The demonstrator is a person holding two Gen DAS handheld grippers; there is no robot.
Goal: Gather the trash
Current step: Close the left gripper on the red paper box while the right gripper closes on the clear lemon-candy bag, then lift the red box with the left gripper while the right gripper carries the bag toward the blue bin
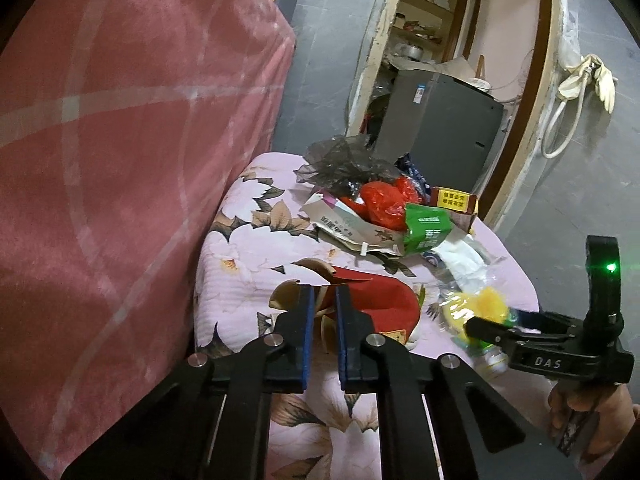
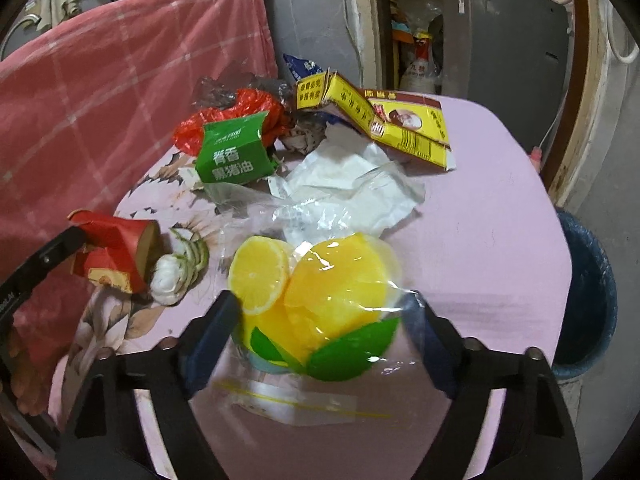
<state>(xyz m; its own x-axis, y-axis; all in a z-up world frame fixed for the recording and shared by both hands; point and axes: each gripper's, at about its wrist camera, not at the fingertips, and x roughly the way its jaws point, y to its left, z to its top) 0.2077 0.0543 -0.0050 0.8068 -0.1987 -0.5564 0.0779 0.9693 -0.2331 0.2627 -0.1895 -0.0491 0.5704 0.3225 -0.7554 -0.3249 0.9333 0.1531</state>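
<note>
Trash lies on a table with a pink floral cloth [image 1: 240, 292]. My left gripper [image 1: 322, 292] is shut on a torn red carton [image 1: 372, 300], also seen in the right wrist view [image 2: 116, 248]. My right gripper [image 2: 326, 312] is open around a clear bag printed with yellow lemon slices [image 2: 320, 280], one finger on each side; it shows in the left wrist view [image 1: 480, 308]. Farther back lie a green packet [image 2: 232, 152], a red plastic bag [image 2: 236, 112], white wrappers [image 2: 348, 176] and a yellow and brown box [image 2: 400, 120].
A red checked blanket [image 1: 120, 140] hangs along the table's left side. A blue bin with a liner [image 2: 588, 288] stands by the table's right edge. A grey fridge [image 1: 440, 128] stands in a doorway behind. A grey plastic bag [image 1: 340, 156] lies at the far end.
</note>
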